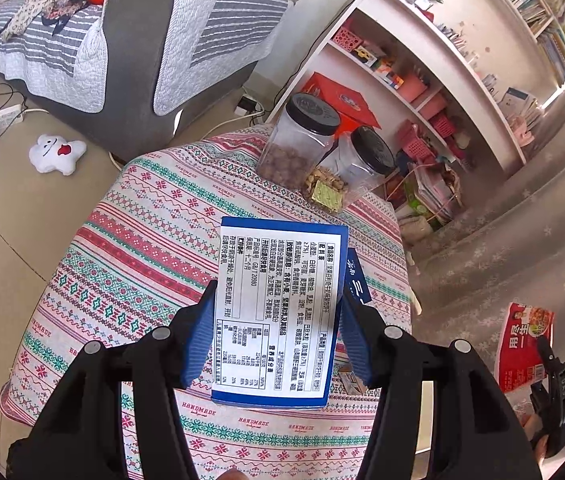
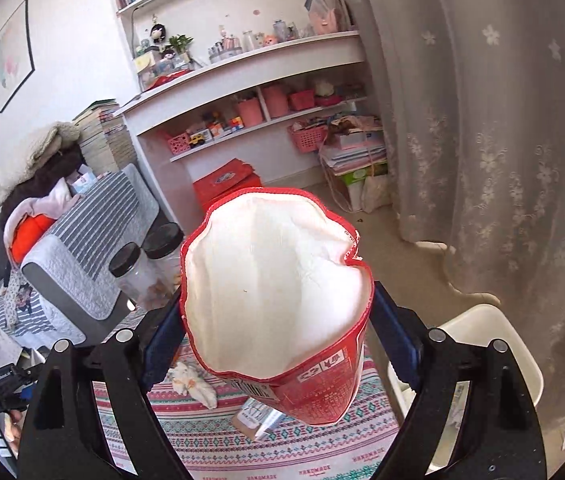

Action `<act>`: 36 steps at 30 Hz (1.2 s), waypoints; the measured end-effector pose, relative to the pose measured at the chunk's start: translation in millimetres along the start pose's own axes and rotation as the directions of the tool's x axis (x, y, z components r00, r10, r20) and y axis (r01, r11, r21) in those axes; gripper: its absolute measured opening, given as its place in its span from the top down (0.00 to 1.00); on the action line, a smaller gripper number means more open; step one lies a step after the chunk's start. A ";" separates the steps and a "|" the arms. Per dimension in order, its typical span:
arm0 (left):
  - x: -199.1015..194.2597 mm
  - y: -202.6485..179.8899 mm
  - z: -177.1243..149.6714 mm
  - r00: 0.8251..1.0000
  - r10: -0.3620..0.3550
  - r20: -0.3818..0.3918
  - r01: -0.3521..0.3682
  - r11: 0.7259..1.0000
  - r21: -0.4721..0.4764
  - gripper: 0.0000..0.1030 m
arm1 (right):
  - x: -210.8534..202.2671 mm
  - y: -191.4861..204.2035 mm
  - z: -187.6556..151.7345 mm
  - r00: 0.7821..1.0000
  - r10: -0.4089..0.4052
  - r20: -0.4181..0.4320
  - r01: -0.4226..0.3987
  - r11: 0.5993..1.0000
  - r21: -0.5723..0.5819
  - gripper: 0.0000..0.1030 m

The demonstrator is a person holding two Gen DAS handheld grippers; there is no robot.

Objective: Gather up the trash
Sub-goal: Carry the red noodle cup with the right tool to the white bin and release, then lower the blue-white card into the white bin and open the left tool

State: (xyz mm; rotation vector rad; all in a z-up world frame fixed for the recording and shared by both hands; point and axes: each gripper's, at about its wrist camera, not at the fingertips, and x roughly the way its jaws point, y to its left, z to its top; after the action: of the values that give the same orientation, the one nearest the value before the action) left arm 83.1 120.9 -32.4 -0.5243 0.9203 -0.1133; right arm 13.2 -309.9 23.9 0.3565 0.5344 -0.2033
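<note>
My left gripper (image 1: 278,320) is shut on a flat blue box (image 1: 278,292) with a white nutrition label, held just above the patterned tablecloth (image 1: 130,248). My right gripper (image 2: 278,320) is shut on a red paper cup (image 2: 278,300), its white inside facing the camera; the cup also shows at the right edge of the left wrist view (image 1: 522,344). Under the cup, a crumpled white tissue (image 2: 194,384) and a small wrapper (image 2: 258,420) lie on the cloth (image 2: 210,440).
Two black-lidded plastic jars (image 1: 302,140) with snacks stand at the table's far edge. A grey striped sofa (image 1: 142,40), white shelves (image 1: 422,60), a lace curtain (image 2: 482,140) and a white chair (image 2: 494,344) surround the table. A plush toy (image 1: 56,154) lies on the floor.
</note>
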 end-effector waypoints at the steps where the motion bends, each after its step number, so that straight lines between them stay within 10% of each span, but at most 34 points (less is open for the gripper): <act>1: 1.9 -2.0 -1.1 1.000 0.001 -0.003 -0.001 1.000 0.003 0.46 | -1.8 -6.0 -0.7 0.999 -0.032 0.006 0.032 0.999 0.008 0.20; 12: 28.4 -33.4 -14.1 0.999 0.016 -0.037 -0.014 0.998 0.056 0.46 | -1.4 -90.7 -14.0 0.926 -0.375 -0.037 0.376 0.917 0.135 0.19; 26: 71.4 -143.0 -66.9 0.994 -0.046 -0.100 0.071 0.963 0.259 0.46 | -6.0 -163.9 -15.2 0.851 -0.515 -0.099 0.521 0.808 0.277 0.07; 36: 115.3 -324.1 -153.5 0.928 -0.237 -0.288 0.340 0.853 0.395 0.46 | -40.7 -215.1 -0.1 0.792 -0.610 -0.028 0.558 0.705 0.437 0.07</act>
State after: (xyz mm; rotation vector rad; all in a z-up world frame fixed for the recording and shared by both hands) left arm 74.1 -255.6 -36.8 -0.2239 0.9973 -0.6574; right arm -81.4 -503.6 -14.4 0.5904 0.4678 -0.9776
